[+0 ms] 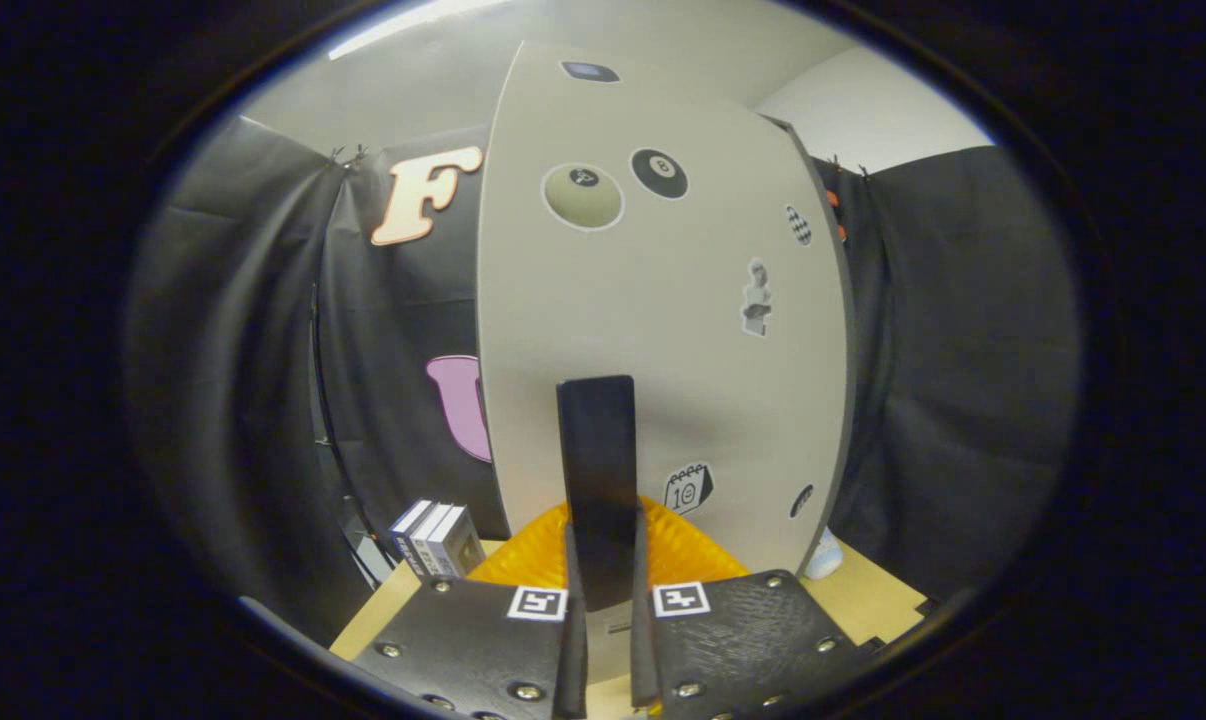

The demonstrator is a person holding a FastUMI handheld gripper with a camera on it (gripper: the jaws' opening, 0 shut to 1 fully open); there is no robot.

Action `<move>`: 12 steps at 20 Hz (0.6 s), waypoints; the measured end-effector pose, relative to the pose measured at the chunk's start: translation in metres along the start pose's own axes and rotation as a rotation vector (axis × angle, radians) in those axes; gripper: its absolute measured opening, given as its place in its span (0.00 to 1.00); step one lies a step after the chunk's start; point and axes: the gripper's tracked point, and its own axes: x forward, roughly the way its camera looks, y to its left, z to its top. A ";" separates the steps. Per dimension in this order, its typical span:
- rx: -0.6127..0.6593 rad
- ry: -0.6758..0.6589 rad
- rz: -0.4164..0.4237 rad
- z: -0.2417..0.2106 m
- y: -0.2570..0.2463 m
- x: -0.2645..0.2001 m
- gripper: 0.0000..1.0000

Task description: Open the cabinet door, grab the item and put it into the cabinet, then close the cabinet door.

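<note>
Gripper (603, 640) fingers clamped on a dark flat rectangular item (597, 480) held upright, orange mat (698, 550) just ahead on the table (863, 600), closed grey sticker-dotted cabinet door (653, 330) beyond, small boxes (435, 538) beside it.

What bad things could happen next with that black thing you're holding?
The tool grips a tall black item low down, so it might tilt or slip. The cabinet door stands right ahead, apparently shut, and the item could bump it. The small boxes beside the cabinet could get knocked over.
</note>
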 end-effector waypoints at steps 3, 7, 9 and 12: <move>0.012 -0.004 -0.014 0.000 -0.011 -0.013 0.17; 0.009 -0.003 -0.035 0.000 -0.026 -0.027 0.17; 0.009 -0.006 -0.041 0.001 -0.035 -0.034 0.16; 0.003 -0.006 -0.049 0.003 -0.049 -0.042 0.16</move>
